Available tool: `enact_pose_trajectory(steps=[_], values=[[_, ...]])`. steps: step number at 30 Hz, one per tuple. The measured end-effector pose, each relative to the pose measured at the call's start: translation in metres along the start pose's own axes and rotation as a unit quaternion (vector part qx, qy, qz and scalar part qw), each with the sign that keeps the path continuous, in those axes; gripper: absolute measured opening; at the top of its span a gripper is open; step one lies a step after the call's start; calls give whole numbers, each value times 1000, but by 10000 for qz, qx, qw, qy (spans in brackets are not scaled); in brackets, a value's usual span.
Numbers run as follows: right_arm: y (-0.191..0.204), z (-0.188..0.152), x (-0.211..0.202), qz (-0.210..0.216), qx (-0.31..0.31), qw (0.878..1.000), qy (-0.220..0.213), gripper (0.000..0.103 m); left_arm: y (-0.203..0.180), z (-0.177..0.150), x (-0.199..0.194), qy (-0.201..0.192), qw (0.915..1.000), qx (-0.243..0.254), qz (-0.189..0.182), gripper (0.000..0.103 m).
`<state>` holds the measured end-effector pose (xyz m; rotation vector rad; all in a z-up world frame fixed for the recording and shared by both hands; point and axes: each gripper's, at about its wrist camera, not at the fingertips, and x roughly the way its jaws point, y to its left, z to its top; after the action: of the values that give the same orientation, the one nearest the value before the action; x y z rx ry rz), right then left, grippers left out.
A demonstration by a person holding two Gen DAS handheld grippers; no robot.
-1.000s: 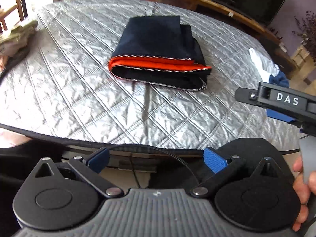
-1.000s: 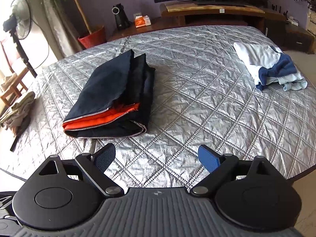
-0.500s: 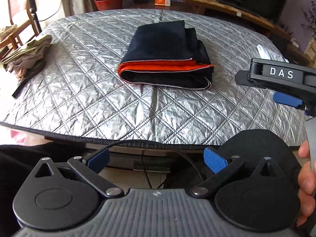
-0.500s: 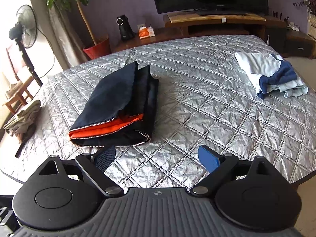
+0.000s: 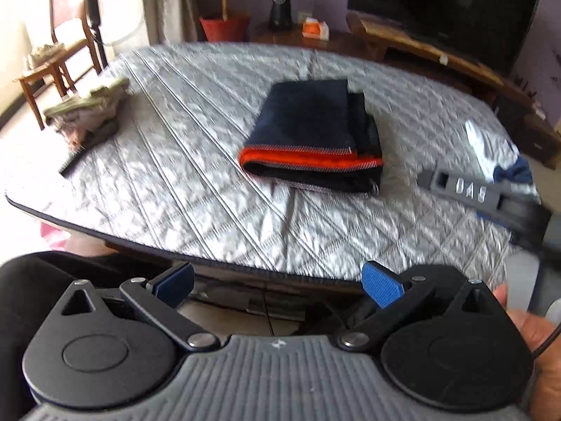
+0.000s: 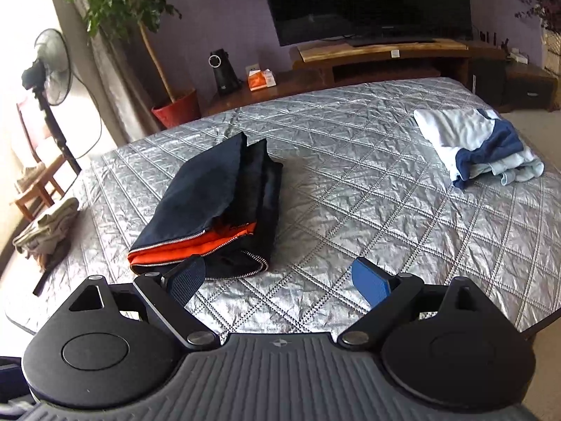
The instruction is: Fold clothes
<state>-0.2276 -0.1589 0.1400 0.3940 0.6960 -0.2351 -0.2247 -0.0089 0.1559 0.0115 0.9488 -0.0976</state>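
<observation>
1. 2 grippers hover empty at the near edge: the left gripper (image 5: 277, 282) and the right gripper (image 6: 278, 280) both have jaws spread wide.
2. 1 folded navy jacket (image 6: 210, 207) with orange lining lies mid-counter, zipper edge toward the grippers, long axis running away from them.
3. 1 silver quilted cover (image 6: 350, 210) spreads over the counter.
4. 1 white-and-blue garment heap (image 6: 480, 144) sits far right; an olive pile (image 5: 87, 112) sits at the left edge.
5. 1 television (image 6: 364, 0) hangs behind.
</observation>
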Motion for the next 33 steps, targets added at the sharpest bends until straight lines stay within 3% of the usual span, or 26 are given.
enact_pose_trajectory(steps=[7, 14, 20, 33], values=[[3, -1, 0, -28, -8, 10000, -19, 94, 5, 13, -10, -56, 9996, -129, 232, 102], [17, -3, 1, -16, -187, 9998, 14, 94, 12, 31, -5, -49, 9997, 96, 240, 102], [17, -3, 2, -23, -126, 9999, 84, 94, 23, 42, 17, 175, 9998, 1, 84, 102], [26, -4, 2, -163, -370, 9992, -5, 94, 17, 51, 74, 492, 9981, 367, -20, 102]])
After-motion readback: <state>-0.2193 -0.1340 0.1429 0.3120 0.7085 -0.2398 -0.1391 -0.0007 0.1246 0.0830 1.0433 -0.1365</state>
